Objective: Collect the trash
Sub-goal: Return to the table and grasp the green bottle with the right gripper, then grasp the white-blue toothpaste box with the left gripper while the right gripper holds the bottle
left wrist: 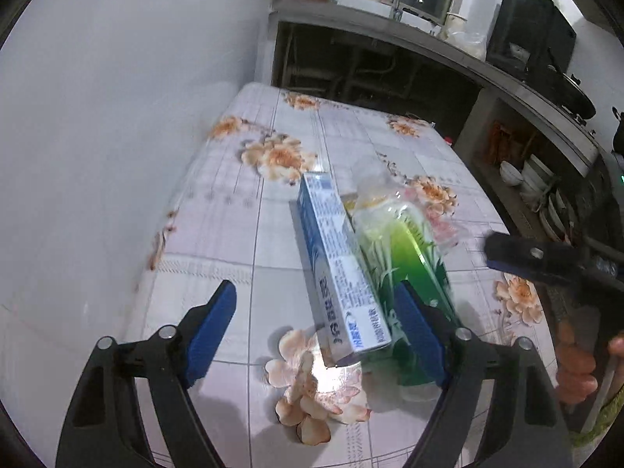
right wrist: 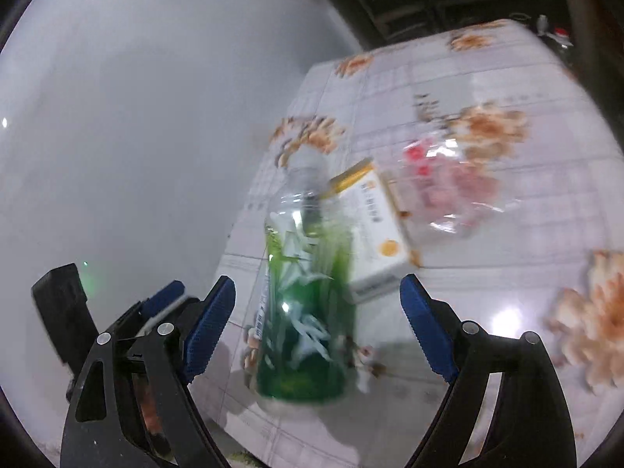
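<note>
A blue and white carton (left wrist: 339, 269) lies on the flowered tablecloth (left wrist: 241, 241), between the fingers of my open left gripper (left wrist: 318, 335). Beside it on the right lies a clear plastic bottle with a green label (left wrist: 405, 257). In the right wrist view the same bottle (right wrist: 308, 304) lies between the fingers of my open right gripper (right wrist: 318, 331). Behind it are a white and yellow box (right wrist: 378, 234) and a clear wrapper with pink print (right wrist: 448, 187). The right gripper also shows at the right edge of the left wrist view (left wrist: 546, 261).
A white wall (left wrist: 117, 117) runs along the table's left side. A kitchen counter (left wrist: 429, 35) with a sink, a faucet, a pot and a black appliance stands behind the table. Bowls (left wrist: 518, 175) sit on a shelf under the counter at right.
</note>
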Tool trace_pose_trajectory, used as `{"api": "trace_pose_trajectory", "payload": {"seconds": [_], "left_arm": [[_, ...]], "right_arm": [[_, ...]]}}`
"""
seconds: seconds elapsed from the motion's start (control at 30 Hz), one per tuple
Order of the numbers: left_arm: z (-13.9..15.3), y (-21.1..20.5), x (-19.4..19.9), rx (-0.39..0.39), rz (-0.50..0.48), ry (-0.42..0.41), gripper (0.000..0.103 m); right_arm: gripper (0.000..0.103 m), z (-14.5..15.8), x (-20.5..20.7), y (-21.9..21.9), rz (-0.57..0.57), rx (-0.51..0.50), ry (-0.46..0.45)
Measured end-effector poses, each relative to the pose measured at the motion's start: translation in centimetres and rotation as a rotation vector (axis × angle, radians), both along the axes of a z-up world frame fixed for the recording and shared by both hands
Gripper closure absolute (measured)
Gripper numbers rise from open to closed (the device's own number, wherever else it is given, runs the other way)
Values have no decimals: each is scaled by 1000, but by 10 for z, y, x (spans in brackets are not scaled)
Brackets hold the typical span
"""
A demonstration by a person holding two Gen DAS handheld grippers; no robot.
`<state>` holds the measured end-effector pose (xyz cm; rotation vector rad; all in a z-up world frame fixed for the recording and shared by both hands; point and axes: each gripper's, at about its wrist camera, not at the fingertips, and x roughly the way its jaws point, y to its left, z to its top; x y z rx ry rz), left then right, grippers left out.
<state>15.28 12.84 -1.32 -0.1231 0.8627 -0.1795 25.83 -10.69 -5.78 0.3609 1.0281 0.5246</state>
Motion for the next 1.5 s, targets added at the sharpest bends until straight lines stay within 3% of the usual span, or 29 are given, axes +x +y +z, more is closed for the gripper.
{"api": "trace_pose_trajectory", "payload": {"seconds": [0.2,0.4,0.87,1.17,1.27,1.33,1.4,1.5], "left_arm": [[-7,-6,11,-49,-26,8,30],[-8,-5,20,-78,-46,11,31],[-23,-30,57,-137,-84,83,31],[-47,-51,83,-49,-76,135,31],[-54,-48,85,-21,-52,153,44],[-58,-42,86,-46,-41,176,57],[-59,-37,83,-71,-35,182,63],[-58,-31,75,-54,-24,181,64]], "right_arm": [[24,-14,20,41,43,-136,34],[47,-28,21,47,45,-126,103],[50,-2,-16,0,-23,-54,20],[49,32,-82,-67,-158,-69,-101],[49,36,-104,-99,-251,-124,-115],[49,29,-114,-113,-292,-144,-101],[49,20,-119,-129,-333,-141,-68],[49,2,-119,-140,-372,-152,-22]]}}
